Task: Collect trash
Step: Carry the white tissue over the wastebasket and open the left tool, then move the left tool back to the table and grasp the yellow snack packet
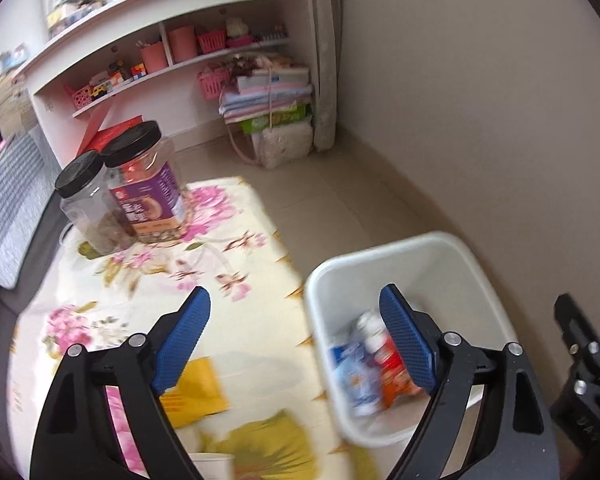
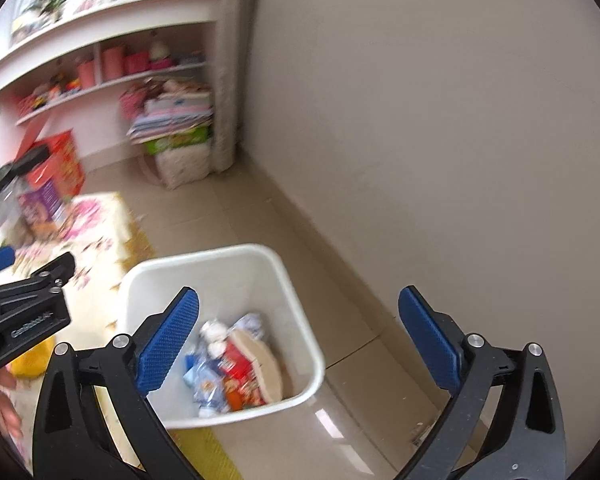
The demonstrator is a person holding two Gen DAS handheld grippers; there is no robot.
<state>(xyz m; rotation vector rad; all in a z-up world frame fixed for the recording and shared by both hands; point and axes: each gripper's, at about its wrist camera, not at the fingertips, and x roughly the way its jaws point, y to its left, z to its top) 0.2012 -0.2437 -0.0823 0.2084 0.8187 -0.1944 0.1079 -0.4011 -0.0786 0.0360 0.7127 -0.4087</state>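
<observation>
A white trash bin (image 1: pixel 452 256) stands on the floor beside the floral-cloth table (image 1: pixel 236 320); it also shows in the right wrist view (image 2: pixel 220 264). Several wrappers (image 2: pixel 236 364) lie inside it, seen too in the left wrist view (image 1: pixel 364 372). My left gripper (image 1: pixel 294 304) is open and empty over the table edge and the bin. My right gripper (image 2: pixel 300 308) is open and empty above the bin's right side. A yellow packet (image 1: pixel 198 392) and a white paper cup (image 1: pixel 212 466) lie on the table by my left gripper.
Two black-lidded jars (image 1: pixel 140 184) stand at the table's far end. White shelves (image 1: pixel 172 60) with pink containers, a stack of folded items (image 1: pixel 272 96) and a red box (image 2: pixel 58 164) are at the back. A beige wall (image 2: pixel 440 120) runs along the right.
</observation>
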